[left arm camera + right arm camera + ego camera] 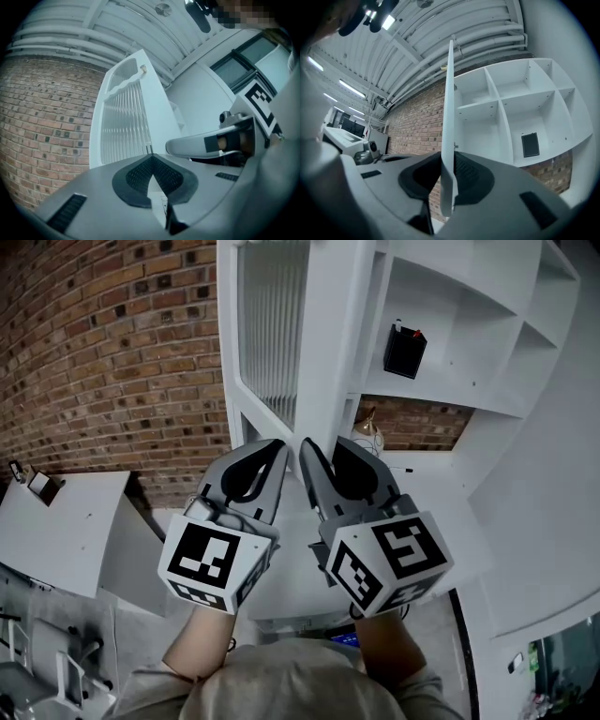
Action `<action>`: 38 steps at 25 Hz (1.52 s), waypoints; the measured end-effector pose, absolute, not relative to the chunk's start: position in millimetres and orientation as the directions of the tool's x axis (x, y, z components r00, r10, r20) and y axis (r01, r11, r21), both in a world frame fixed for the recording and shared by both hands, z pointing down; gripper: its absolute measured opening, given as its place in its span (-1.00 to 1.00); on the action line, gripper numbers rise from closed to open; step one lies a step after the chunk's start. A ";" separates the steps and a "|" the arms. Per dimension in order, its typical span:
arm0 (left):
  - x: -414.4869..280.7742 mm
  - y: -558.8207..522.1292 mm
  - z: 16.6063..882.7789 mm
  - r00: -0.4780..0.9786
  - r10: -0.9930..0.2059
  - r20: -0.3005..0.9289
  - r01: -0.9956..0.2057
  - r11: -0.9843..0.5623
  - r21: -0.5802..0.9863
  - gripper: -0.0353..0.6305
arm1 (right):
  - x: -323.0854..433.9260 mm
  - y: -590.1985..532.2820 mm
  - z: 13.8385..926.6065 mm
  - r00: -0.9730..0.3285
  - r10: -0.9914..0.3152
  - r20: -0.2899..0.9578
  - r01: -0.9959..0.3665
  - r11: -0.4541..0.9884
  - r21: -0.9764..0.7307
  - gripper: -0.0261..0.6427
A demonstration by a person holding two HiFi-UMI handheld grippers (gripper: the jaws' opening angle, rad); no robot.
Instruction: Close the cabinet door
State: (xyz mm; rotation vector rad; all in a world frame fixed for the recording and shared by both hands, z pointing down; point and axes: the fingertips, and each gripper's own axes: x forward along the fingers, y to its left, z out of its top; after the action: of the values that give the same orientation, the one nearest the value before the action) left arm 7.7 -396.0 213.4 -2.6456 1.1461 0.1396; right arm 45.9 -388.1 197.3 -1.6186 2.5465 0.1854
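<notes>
Brick wall (103,352), right gripper (448,164) clamped on cabinet door (323,343), plain only in its view, left gripper (151,158) closed.

An industrial workshop hall.
A bare brick wall (103,352), exposed ceiling pipes (487,40) and strip lights (352,87) surrounded a white cabinet (459,315).

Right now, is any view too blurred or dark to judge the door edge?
Head view: sharp, brick wall bowed by the lens. Left gripper view: dark corners, cabinet door clear. Right gripper view: ceiling lights glare; door edge readable between the fingers.
</notes>
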 end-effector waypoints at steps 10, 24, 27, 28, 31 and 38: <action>49.3 -416.8 216.8 0.644 -0.744 -0.179 -0.765 -0.615 -0.193 -0.87 | 91.8 -417.1 196.9 -0.534 -0.833 -0.147 -0.844 0.536 0.028 -0.67; 88.2 -455.4 222.9 0.545 -0.822 -0.166 -0.836 -0.520 -0.172 -0.87 | 135.4 -460.2 196.3 -0.686 -0.715 -0.136 -0.724 0.690 0.027 -0.67; 99.4 -462.7 222.5 0.534 -0.830 -0.162 -0.843 -0.509 -0.173 -0.87 | 142.0 -468.7 195.6 -0.711 -0.691 -0.133 -0.699 0.714 0.026 -0.67; 102.5 -465.3 222.6 0.529 -0.834 -0.160 -0.847 -0.504 -0.173 -0.87 | 144.0 -471.9 195.7 -0.719 -0.683 -0.134 -0.691 0.722 0.027 -0.67; 110.1 -472.2 223.4 0.511 -0.845 -0.156 -0.857 -0.486 -0.170 -0.87 | 149.3 -480.3 196.3 -0.743 -0.655 -0.140 -0.664 0.748 0.027 -0.67; 122.4 -483.9 222.0 0.472 -0.867 -0.158 -0.878 -0.446 -0.174 -0.87 | 158.2 -494.3 196.1 -0.781 -0.611 -0.129 -0.618 0.785 0.025 -0.67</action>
State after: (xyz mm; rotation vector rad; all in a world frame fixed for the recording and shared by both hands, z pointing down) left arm 122.4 -483.9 222.0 -2.4891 1.5034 0.0660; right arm 158.2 -494.3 196.1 -0.9881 2.8600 0.0997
